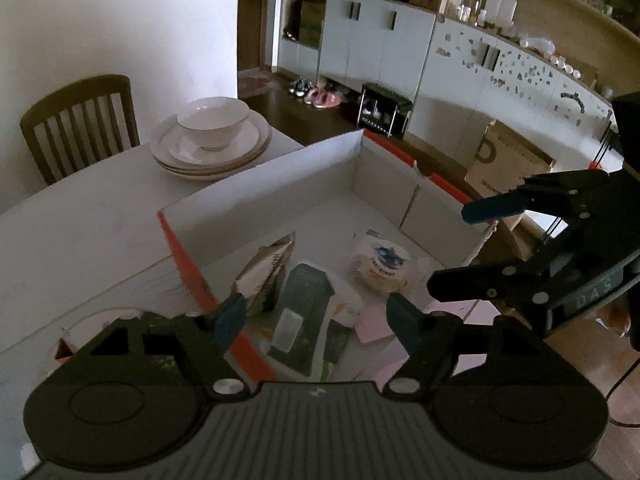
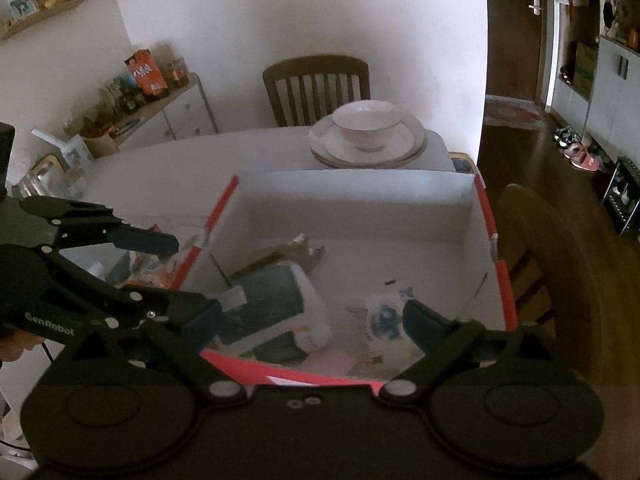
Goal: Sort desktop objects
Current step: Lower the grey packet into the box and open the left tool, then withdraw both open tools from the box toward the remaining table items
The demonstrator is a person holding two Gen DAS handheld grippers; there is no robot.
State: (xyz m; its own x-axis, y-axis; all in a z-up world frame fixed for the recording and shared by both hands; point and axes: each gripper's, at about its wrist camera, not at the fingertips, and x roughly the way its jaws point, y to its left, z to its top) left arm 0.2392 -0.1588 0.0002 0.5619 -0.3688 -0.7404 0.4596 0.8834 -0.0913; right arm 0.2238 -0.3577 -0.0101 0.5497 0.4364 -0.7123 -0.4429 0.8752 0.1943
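Note:
A white box with red rims (image 1: 280, 168) (image 2: 360, 188) stands on the white table. Inside lie a silver foil pouch (image 1: 264, 276) (image 2: 280, 254), a dark green and white packet (image 1: 308, 312) (image 2: 280, 300), a round wrapped snack with a blue label (image 1: 380, 268) (image 2: 386, 318) and pink paper (image 1: 374, 324) (image 2: 332, 362). My left gripper (image 1: 318, 324) is open and empty over the box's near left rim; it also shows in the right wrist view (image 2: 188, 280). My right gripper (image 2: 312, 330) is open and empty above the box's near rim; it also shows in the left wrist view (image 1: 452, 246).
A stack of white plates with a bowl (image 1: 210, 136) (image 2: 366, 136) sits on the table behind the box. More packets (image 2: 148, 268) lie on the table left of the box. Wooden chairs (image 1: 80, 120) (image 2: 316, 88) stand around the table; another chair (image 2: 548, 260) is at the right.

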